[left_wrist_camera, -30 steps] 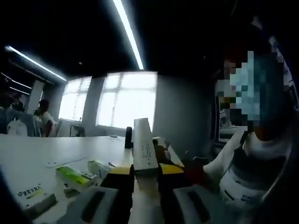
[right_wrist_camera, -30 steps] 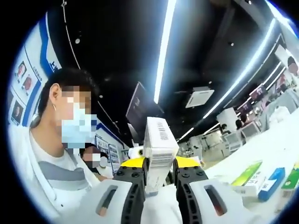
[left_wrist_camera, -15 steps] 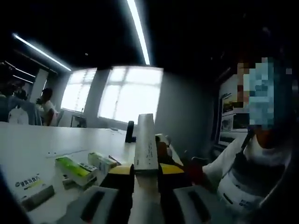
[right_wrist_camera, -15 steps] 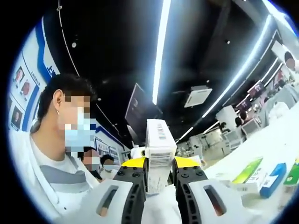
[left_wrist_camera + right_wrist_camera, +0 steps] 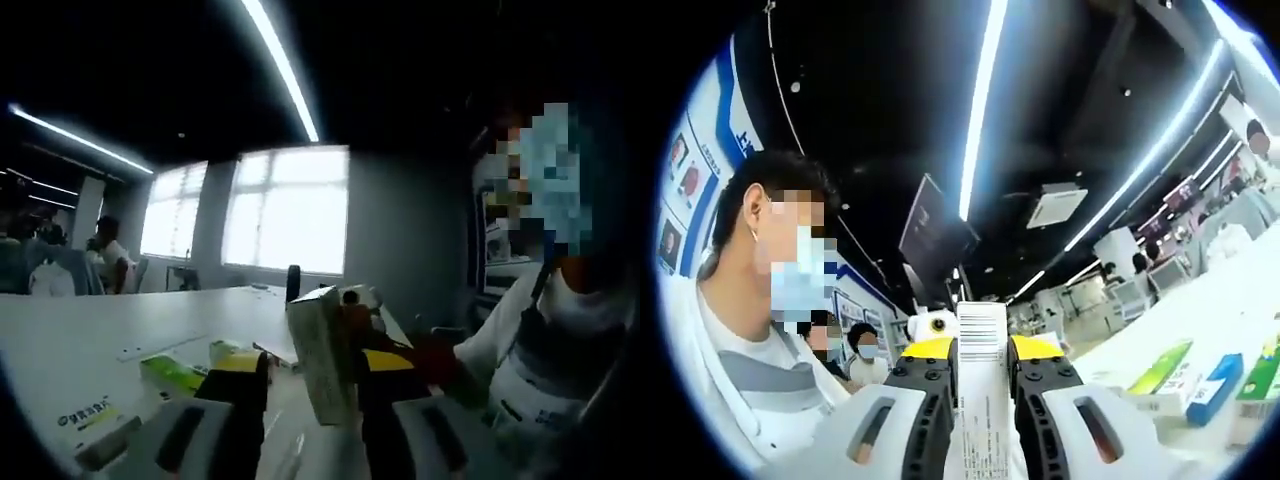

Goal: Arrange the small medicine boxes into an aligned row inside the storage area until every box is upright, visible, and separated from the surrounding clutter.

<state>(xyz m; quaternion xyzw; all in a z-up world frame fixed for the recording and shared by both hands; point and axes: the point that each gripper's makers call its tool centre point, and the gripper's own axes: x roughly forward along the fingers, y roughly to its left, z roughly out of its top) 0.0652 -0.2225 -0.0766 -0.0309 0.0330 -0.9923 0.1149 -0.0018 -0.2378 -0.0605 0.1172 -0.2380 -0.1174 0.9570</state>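
Your right hand-held gripper [image 5: 981, 372] has yellow tips on black jaws and grips a white box [image 5: 982, 390] printed with a black barcode. On the white surface [image 5: 1230, 310] lie a green box [image 5: 1163, 367] and a blue box [image 5: 1213, 386].

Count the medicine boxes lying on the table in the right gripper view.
3 clearly: a green box, a white box below it, a blue box. A green-white one sits at the rim; more may be hidden.

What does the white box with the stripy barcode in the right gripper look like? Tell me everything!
The white box looks like thin cardboard, narrow and tall. It stands upright between the jaws of the right gripper, which press on both its sides. A black barcode and small print run down its facing panel. Its top pokes above the yellow jaw tips, and its lower end is hidden.
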